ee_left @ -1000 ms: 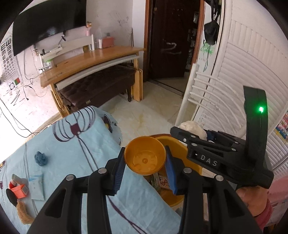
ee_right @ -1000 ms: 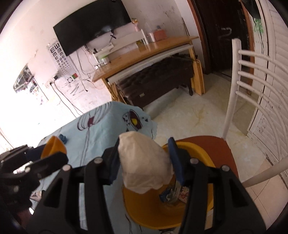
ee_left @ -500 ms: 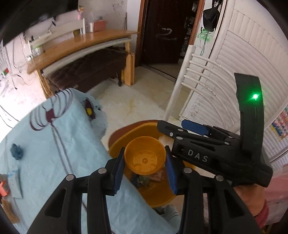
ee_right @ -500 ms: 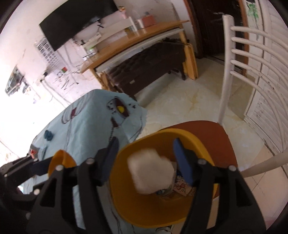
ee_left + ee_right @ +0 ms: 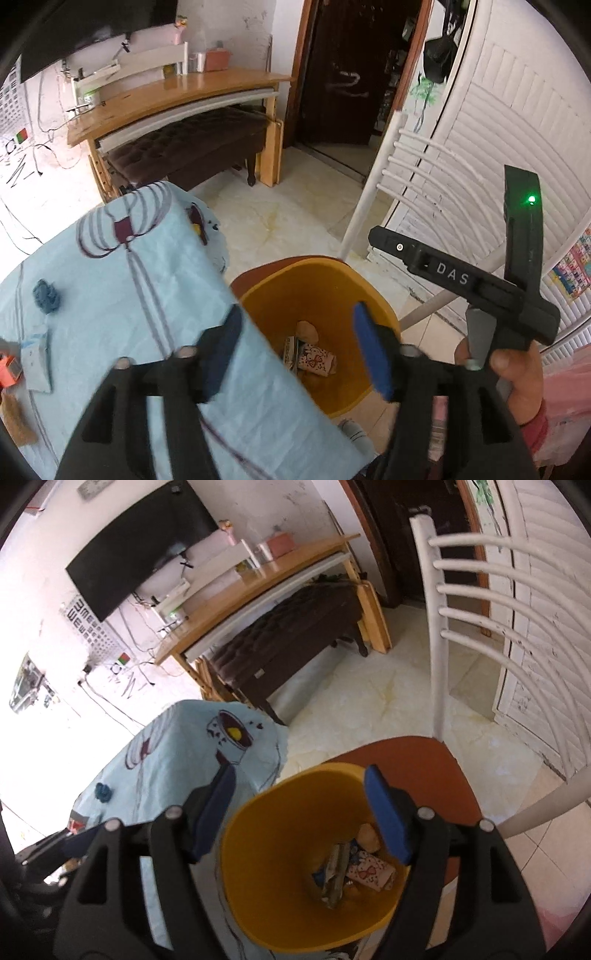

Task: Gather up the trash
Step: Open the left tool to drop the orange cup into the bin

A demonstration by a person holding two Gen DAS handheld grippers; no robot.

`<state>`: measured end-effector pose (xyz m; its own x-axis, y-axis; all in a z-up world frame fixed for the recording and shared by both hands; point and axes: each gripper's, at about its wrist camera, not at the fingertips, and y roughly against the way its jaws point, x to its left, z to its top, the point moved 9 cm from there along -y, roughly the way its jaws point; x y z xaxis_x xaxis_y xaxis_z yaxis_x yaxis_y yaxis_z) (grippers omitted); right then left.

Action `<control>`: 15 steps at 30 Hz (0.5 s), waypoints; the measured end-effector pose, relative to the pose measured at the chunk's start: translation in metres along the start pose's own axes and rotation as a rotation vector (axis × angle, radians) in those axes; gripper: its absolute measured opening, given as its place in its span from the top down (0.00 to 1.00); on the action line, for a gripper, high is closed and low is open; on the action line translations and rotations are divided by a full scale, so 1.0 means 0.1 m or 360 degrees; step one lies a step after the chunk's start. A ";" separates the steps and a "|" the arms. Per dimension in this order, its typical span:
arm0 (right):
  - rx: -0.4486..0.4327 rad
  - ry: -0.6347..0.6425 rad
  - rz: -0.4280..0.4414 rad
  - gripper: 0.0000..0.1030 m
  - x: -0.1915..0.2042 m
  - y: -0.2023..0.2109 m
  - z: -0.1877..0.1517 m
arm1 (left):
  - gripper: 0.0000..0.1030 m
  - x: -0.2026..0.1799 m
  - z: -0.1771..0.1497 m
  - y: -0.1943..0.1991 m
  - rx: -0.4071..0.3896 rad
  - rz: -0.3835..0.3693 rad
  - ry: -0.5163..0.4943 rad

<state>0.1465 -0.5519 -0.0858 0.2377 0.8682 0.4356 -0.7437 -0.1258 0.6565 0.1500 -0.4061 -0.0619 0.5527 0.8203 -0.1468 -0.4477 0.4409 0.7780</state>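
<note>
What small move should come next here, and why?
Probably swing the left gripper back over the blue tablecloth toward the small blue scrap. Both it and the right gripper are open and empty above the yellow bin, which holds wrappers, while the scrap and other bits at the cloth's left edge lie uncollected.

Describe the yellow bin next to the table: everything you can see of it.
The yellow bin is a round, smooth tub that looks like plastic, open-topped and upright. It stands on the brown chair seat, against the blue tablecloth's hanging edge. At its bottom lie a patterned pink-and-white wrapper, a crumpled metallic-looking wrapper and a tan lump. Both tongs, left and right, are above it, open and empty.
</note>
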 end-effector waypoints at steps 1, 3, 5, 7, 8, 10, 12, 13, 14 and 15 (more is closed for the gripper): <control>-0.0007 0.0023 0.0010 0.32 0.07 0.01 0.00 | 0.26 0.03 -0.01 0.05 -0.0017 0.0002 0.0003; -0.0011 0.0075 0.0024 0.29 0.23 0.02 -0.02 | 0.20 0.12 -0.05 0.19 -0.0058 0.0034 -0.0003; -0.0012 0.0124 0.0045 0.27 0.39 0.02 -0.04 | 0.17 0.22 -0.08 0.32 -0.0101 0.0087 -0.0012; -0.0004 0.0186 0.0063 0.27 0.57 0.01 -0.09 | 0.13 0.34 -0.14 0.46 -0.0132 0.0129 -0.0017; -0.0002 0.0210 0.0068 0.27 0.64 0.00 -0.11 | 0.13 0.41 -0.17 0.54 -0.0152 0.0144 -0.0010; 0.0010 0.0264 0.0091 0.27 0.81 -0.01 -0.17 | 0.11 0.53 -0.22 0.67 -0.0178 0.0160 -0.0004; 0.0019 0.0315 0.0124 0.27 0.99 0.00 -0.24 | 0.10 0.68 -0.28 0.80 -0.0199 0.0190 0.0003; 0.0020 0.0342 0.0135 0.27 1.05 0.01 -0.26 | 0.09 0.78 -0.32 0.87 -0.0210 0.0210 0.0011; 0.0023 0.0373 0.0144 0.27 1.13 0.01 -0.29 | 0.09 0.86 -0.36 0.93 -0.0215 0.0225 0.0024; 0.0025 0.0409 0.0153 0.27 1.21 0.02 -0.33 | 0.09 0.94 -0.39 0.97 -0.0216 0.0237 0.0037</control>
<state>0.1529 -0.4307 -0.0520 -0.0017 0.9450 0.3271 -0.7448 -0.2195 0.6302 0.1308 -0.2716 -0.0241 0.4576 0.8877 -0.0514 -0.6147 0.3576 0.7031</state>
